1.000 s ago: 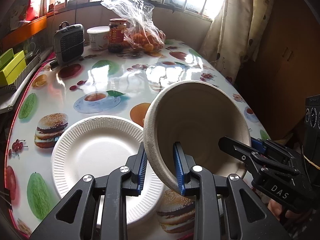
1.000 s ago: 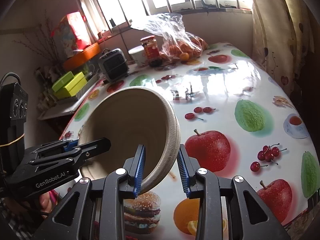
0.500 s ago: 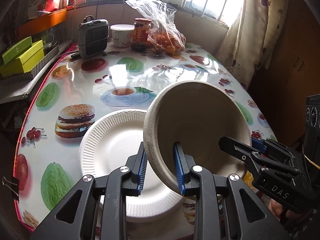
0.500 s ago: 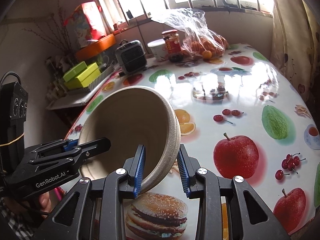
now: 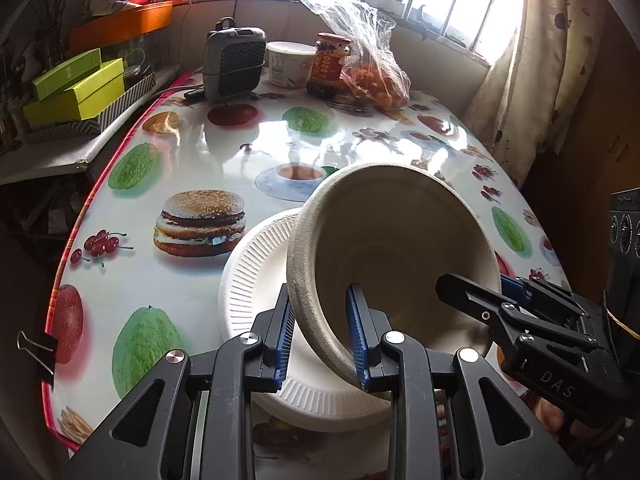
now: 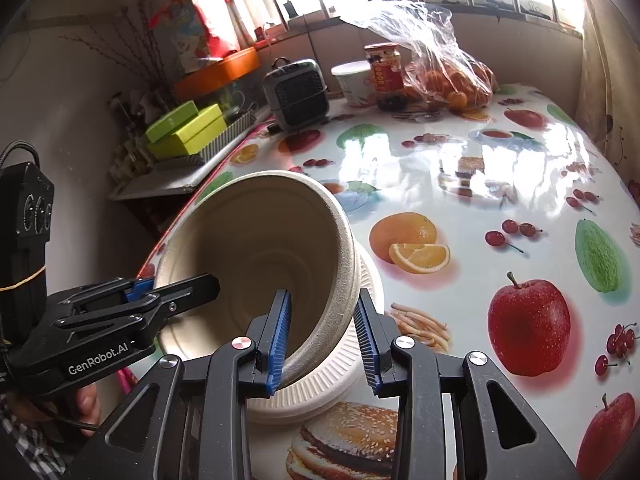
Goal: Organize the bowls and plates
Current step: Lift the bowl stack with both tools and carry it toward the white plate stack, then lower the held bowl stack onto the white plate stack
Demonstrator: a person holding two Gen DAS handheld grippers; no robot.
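left hand-held gripper (image 5: 322, 332) clamps paper bowl (image 5: 394, 248) rim | right hand-held gripper (image 6: 322, 338) clamps opposite rim | bowl tilted over paper plate (image 5: 250, 280), frame centre

A glossy tablecloth (image 5: 192, 168) printed with burgers, apples, cherries and oranges covers the table. At its far edge stand a small grey fan heater (image 5: 233, 63), a white tub (image 5: 289, 63) and a red-labelled jar (image 5: 330, 63), side by side. A clear plastic bag of oranges (image 5: 372, 76) sits just beside the jar. Lime-green boxes (image 5: 74, 92) are stacked off the table's left side. A patterned curtain (image 5: 540, 60) hangs at right.
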